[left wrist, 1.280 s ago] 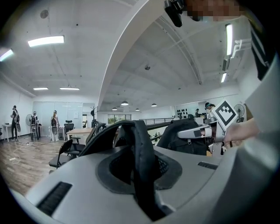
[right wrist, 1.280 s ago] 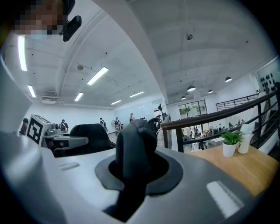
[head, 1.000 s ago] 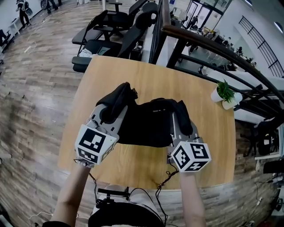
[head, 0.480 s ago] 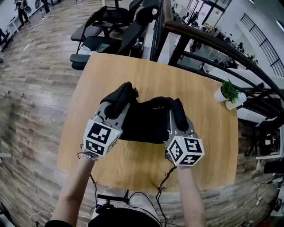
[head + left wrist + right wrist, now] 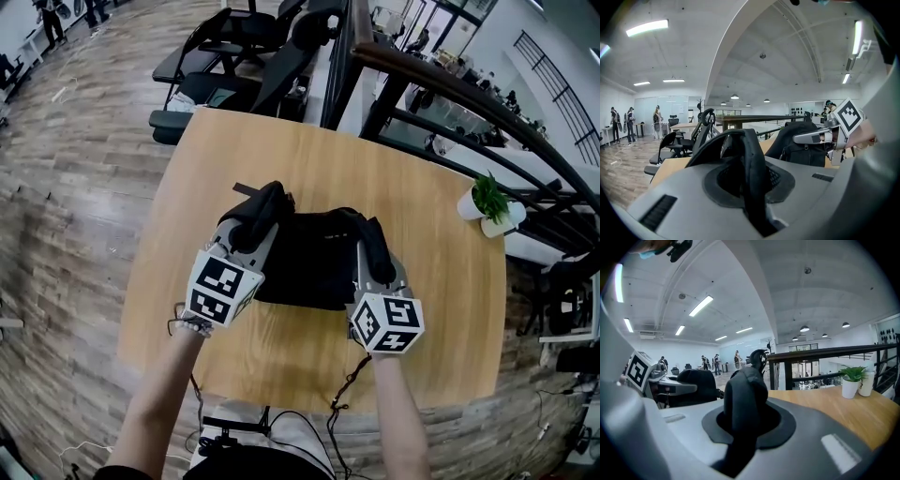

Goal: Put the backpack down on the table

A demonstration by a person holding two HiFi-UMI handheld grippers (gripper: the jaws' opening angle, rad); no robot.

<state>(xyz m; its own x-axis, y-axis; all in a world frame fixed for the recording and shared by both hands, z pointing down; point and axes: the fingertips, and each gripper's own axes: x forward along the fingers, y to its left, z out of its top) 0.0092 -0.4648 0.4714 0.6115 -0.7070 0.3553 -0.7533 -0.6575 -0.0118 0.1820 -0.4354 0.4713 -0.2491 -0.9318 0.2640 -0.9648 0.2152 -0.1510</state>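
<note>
- My left hand-held gripper (image 5: 258,217) is clenched on a padded black shoulder strap (image 5: 751,161). The strap runs up between the jaws and loops over their tips.
- My right hand-held gripper (image 5: 372,246) is clenched the same way on the second padded black shoulder strap (image 5: 743,397), which bunches up thick between its jaws.
- The black fabric backpack (image 5: 314,258) sits between my two grippers, over the middle of the light wooden table (image 5: 281,155) and closer to its near edge than its far one.
- I cannot tell whether the backpack's base touches the tabletop.
- From the left gripper view, the backpack's body stands upright off to the right, with the right gripper just beside it.
- A small green plant in a white pot (image 5: 480,202) stands at the table's right edge, well apart from the backpack.
- Black office chairs (image 5: 230,52) stand beyond the table's far edge.
- A dark metal railing (image 5: 450,94) runs along the far right side.
- Grey-brown wood plank floor (image 5: 66,206) lies to the left of the table.
</note>
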